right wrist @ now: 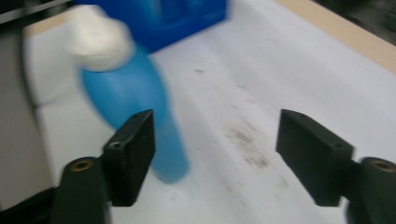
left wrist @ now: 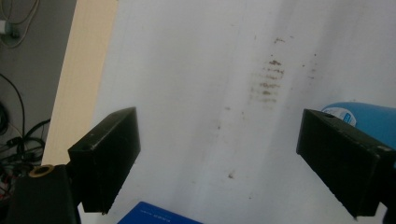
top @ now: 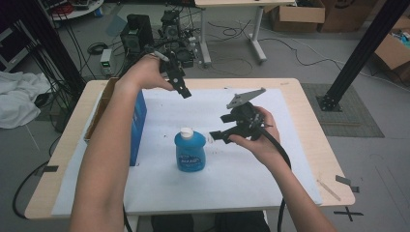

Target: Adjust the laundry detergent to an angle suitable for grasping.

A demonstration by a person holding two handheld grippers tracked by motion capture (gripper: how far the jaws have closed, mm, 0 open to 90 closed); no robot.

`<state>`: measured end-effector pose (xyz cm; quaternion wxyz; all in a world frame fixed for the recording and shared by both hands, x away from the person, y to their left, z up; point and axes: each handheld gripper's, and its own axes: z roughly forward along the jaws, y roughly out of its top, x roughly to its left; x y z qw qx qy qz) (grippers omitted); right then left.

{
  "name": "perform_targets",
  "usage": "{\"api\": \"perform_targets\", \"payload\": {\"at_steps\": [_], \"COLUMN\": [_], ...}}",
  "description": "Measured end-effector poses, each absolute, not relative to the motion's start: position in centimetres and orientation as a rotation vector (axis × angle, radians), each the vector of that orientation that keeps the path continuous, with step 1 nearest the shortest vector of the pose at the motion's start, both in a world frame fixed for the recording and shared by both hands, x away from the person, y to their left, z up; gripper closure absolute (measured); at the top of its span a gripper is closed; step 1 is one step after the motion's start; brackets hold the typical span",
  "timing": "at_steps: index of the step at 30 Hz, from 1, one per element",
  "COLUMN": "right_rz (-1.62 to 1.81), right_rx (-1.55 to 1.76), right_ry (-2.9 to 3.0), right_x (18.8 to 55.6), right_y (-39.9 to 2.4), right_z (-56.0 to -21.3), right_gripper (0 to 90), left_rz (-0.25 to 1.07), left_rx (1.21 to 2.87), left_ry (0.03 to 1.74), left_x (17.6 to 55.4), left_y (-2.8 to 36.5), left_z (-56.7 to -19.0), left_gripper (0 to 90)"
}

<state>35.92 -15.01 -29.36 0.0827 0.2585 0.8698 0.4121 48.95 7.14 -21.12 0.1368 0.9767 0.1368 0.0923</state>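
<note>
So the right gripper (top: 216,136), jaws wide and empty, sits just beside the upright blue plastic bottle with white cap (top: 189,151); I'd square up on its body before squeezing.

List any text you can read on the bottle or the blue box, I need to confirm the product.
Nothing can be read.
Blue bottle: its label carries white lettering, too small and blurred to make out.
Blue box: a line of small print shows on its top in the left gripper view, too small to read.
</note>
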Motion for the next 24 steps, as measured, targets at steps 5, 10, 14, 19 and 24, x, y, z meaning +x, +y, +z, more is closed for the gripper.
{"api": "perform_targets", "payload": {"at_steps": [5, 10, 14, 19, 24], "right_rz": [1.131, 1.033, 0.957, 0.917, 0.855], "right_rx": [0.939, 1.063, 1.157, 1.222, 1.286], "right_ry": [2.513, 2.479, 2.471, 2.470, 2.478], "right_x": [35.8, 36.0, 36.6, 37.1, 37.7], "right_y": [-17.0, -18.9, -20.6, -21.5, -22.3], "right_z": [-29.5, -30.3, -31.7, -32.8, -34.2], "right_gripper": [27.3, 26.5, 26.1, 25.5, 24.8], "left_rz": [0.262, 0.271, 0.269, 0.269, 0.271], "left_rx": [2.831, 2.832, 2.840, 2.838, 2.859], "left_ry": [0.398, 0.390, 0.390, 0.381, 0.372], "left_x": [49.0, 49.0, 49.0, 49.0, 48.9], "left_y": [7.1, 7.0, 6.9, 6.7, 6.4], "left_z": [-21.3, -21.3, -21.5, -21.5, -21.8], "left_gripper": [14.1, 14.2, 14.2, 14.2, 14.2]}}
